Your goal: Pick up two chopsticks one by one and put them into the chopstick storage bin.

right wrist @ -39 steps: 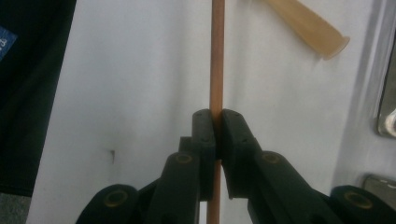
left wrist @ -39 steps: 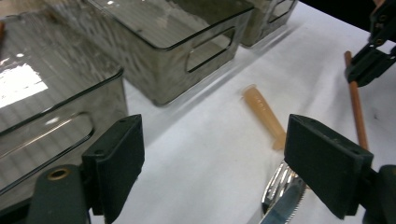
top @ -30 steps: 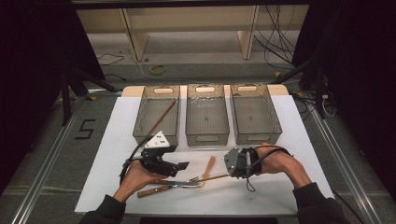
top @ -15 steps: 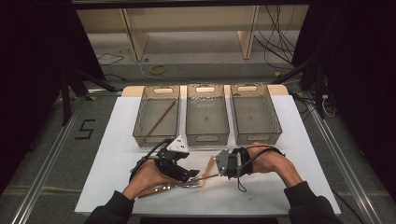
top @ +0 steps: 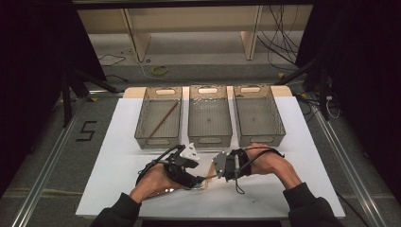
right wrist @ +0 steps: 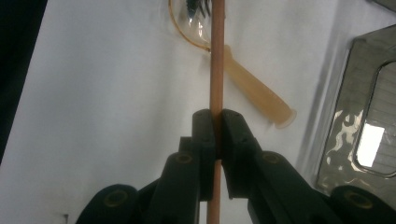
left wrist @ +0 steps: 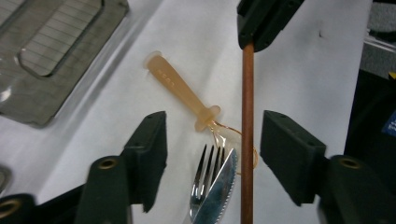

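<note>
The right gripper (right wrist: pixel 215 126) has its jaws pressed together on a thin brown stick (right wrist: pixel 216 56), which it pinches near one end; in the left gripper view the same jaws come in from the top edge and the stick (left wrist: pixel 247 126) runs straight down from them. The left gripper (left wrist: pixel 212 154) has just been closing its jaws, and they stand spread on both sides of the stick, with a clear gap between each pad and the wood, so nothing is pinched there. Under the stick, on the white table cover (left wrist: pixel 299 60), lie a metal fork (left wrist: pixel 208 168) and a knife (left wrist: pixel 219 186) side by side, and just beyond their tips a pale orange spoon (left wrist: pixel 182 91) whose clear bowl passes beneath the stick. In the high view both grippers meet over the stick (top: pixel 211 177) near the front edge of the cover, the left gripper (top: pixel 196 177) to its left and the right gripper (top: pixel 218 166) to its right. Behind the stick stand three grey trays (top: pixel 210 140) in a row, and the left one holds a second brown stick (top: pixel 163 119).
</note>
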`<state>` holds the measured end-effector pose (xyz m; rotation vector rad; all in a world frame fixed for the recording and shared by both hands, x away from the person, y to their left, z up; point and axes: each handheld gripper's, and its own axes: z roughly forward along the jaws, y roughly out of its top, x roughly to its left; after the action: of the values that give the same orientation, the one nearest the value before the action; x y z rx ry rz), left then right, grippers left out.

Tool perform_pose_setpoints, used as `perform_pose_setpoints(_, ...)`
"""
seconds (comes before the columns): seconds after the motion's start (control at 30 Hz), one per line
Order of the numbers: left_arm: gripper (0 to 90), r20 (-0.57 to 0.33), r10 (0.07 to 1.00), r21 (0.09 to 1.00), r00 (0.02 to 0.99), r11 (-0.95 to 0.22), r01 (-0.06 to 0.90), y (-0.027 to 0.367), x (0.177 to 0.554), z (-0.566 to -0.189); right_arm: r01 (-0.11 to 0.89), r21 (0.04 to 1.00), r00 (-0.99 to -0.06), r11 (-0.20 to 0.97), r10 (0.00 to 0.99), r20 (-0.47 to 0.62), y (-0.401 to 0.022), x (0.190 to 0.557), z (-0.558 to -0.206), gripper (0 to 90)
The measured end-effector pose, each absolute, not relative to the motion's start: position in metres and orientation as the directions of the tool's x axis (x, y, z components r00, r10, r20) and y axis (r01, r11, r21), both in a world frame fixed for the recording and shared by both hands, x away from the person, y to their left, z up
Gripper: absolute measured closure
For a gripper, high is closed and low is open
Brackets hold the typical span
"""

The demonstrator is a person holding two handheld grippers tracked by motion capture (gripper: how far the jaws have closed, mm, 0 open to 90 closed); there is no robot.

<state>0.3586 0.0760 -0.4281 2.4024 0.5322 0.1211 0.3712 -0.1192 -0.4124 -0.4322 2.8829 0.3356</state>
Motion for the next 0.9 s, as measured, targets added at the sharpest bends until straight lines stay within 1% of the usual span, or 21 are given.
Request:
perform_pose_setpoints(0.1,46.3,-0.054,0.403,0.616,0.914,-0.706,0.348,0.0744,0.358,-0.4301,-0.311,0.191,-0.934,0.931,-0.263,-0.243,-0.1176,0.3706,-0.4122,85.0)
perform_pose_setpoints(0.23,52.6,-0.045,0.376,0.61,0.925,-0.723,0.324,0.0726,0.3566,-0.4317,-0.312,0.192,-0.933,0.931,-0.262,-0.246,-0.1151,0.3698,-0.4124,85.0)
perform_pose_setpoints(0.33,59.2,-0.044,0.362,0.598,0.931,-0.737,0.315,0.0715,0.3558,-0.4329,-0.324,0.185,-0.928,0.928,-0.274,-0.252,-0.1127,0.3699,-0.4121,85.0)
perform_pose_setpoints(0.77,82.3,-0.047,0.323,0.591,0.945,-0.754,0.287,0.07,0.3536,-0.4345,-0.33,0.18,-0.923,0.926,-0.277,-0.266,-0.109,0.369,-0.4114,85.0)
perform_pose_setpoints(0.9,83.3,-0.051,0.32,0.587,0.946,-0.757,0.287,0.0701,0.3534,-0.4348,-0.328,0.182,-0.924,0.927,-0.276,-0.264,-0.1095,0.368,-0.4107,85.0)
